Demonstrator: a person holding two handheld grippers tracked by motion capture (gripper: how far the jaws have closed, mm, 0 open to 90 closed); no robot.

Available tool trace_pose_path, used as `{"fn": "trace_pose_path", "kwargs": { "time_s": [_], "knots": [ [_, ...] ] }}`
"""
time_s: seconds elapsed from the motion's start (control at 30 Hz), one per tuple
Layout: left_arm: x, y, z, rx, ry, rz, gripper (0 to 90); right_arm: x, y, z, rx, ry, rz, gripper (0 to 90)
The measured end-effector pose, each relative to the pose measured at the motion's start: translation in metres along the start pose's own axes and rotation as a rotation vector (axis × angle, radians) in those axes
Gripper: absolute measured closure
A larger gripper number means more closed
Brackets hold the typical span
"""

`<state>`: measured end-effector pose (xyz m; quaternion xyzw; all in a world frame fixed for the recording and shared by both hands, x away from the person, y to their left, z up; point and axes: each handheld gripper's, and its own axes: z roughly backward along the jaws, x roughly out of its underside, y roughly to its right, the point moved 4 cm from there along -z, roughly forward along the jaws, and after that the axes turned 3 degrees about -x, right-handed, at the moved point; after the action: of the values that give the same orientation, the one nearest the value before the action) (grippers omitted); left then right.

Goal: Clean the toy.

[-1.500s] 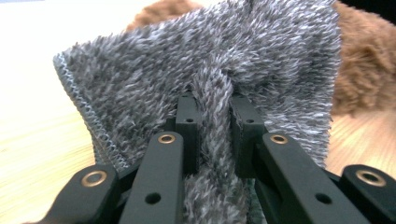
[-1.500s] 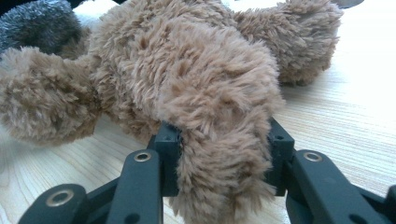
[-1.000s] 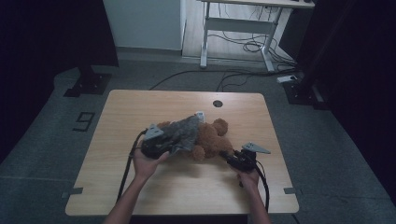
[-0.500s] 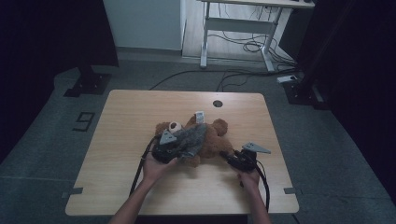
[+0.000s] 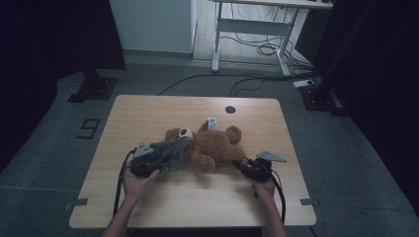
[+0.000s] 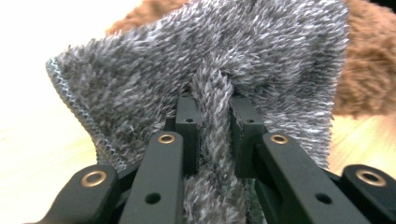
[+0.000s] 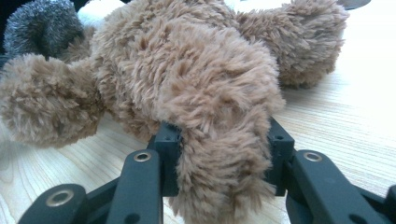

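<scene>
Passage across the table (image 5: 148, 207) middle is blocked by the teddy bear (image 5: 212, 148) and grey cloth (image 5: 170, 150); open tabletop is left behind and before the bear.

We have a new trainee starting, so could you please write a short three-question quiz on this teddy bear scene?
1. True or false: the left gripper is clamped on a fold of the grey fleece garment.
2. What does the right gripper hold? A) a limb of the teddy bear B) a cable C) nothing
3. On what does the bear lie?

Key: 1 true; 2 A; 3 the wooden table.
</scene>
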<state>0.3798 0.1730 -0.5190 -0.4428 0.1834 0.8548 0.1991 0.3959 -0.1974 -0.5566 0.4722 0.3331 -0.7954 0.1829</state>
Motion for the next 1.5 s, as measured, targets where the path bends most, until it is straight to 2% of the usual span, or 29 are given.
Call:
{"fn": "trace_pose_path", "kwargs": {
  "time_s": [0.03,0.13,0.17,0.2,0.23,0.4,0.43,0.47,0.6,0.63,0.67,0.7,0.73,0.77,0.8,0.97,1.13,1.2,1.23,1.33,1.5],
  "knots": [
    [-0.002,-0.004,0.001,-0.021,-0.001,0.002,76.1,0.0,0.0,0.0,-0.001,0.0,-0.002,60.4],
    [-0.009,-0.003,0.002,-0.015,0.01,0.01,76.1,0.0,0.0,0.0,0.001,0.001,-0.001,60.4],
    [-0.019,0.004,0.002,-0.004,0.031,-0.008,76.1,0.0,0.0,0.0,0.007,0.004,0.001,60.5],
    [-0.019,0.004,0.002,-0.004,0.031,-0.008,76.1,0.0,0.0,0.0,0.007,0.004,0.001,60.5],
    [-0.026,0.009,0.002,0.011,0.041,-0.018,76.1,0.0,0.0,0.0,0.007,0.005,0.001,60.4],
    [-0.064,0.043,-0.009,0.077,0.072,-0.071,76.1,0.001,0.0,0.0,0.004,0.005,0.0,60.4],
    [-0.077,0.06,-0.017,0.116,0.075,-0.095,76.1,0.001,0.0,0.0,0.004,0.004,0.0,60.4],
    [-0.077,0.06,-0.017,0.116,0.075,-0.095,76.1,0.001,0.0,0.0,0.004,0.004,0.0,60.4],
    [-0.092,0.095,-0.039,0.162,0.04,-0.147,76.1,0.001,0.0,0.0,0.003,0.004,-0.003,60.5],
    [-0.09,0.108,-0.054,0.167,-0.014,-0.141,76.0,0.001,0.0,0.0,0.004,0.005,-0.001,60.4],
    [-0.09,0.108,-0.054,0.167,-0.014,-0.141,76.0,0.001,0.0,0.0,0.004,0.005,-0.001,60.4],
    [-0.082,0.117,-0.069,0.176,-0.069,-0.145,76.0,0.001,0.0,0.0,0.004,0.005,-0.002,60.4],
    [-0.082,0.117,-0.069,0.176,-0.069,-0.145,76.0,0.001,0.0,0.0,0.004,0.005,-0.002,60.4],
    [-0.071,0.122,-0.081,0.187,-0.103,-0.15,76.0,0.001,0.0,0.0,0.005,0.004,0.001,60.5],
    [-0.071,0.122,-0.081,0.187,-0.103,-0.15,76.0,0.001,0.0,0.0,0.005,0.004,0.001,60.5],
    [-0.054,0.126,-0.085,0.239,-0.111,-0.117,76.1,0.003,0.002,0.0,0.008,-0.004,-0.003,60.7],
    [-0.034,0.134,-0.089,0.26,-0.159,-0.143,76.1,0.003,0.0,-0.001,0.011,-0.009,-0.001,60.9],
    [-0.026,0.137,-0.092,0.258,-0.175,-0.149,76.1,0.003,0.0,0.0,0.01,-0.01,-0.002,60.9],
    [-0.019,0.141,-0.097,0.247,-0.197,-0.167,76.1,0.003,0.001,0.0,0.01,-0.011,-0.002,61.0],
    [-0.013,0.144,-0.101,0.241,-0.22,-0.179,76.1,0.003,0.001,0.0,0.011,-0.014,0.001,61.0],
    [-0.014,0.149,-0.104,0.232,-0.214,-0.183,76.0,0.003,0.0,0.0,0.014,-0.011,0.01,61.1]
  ]
}}
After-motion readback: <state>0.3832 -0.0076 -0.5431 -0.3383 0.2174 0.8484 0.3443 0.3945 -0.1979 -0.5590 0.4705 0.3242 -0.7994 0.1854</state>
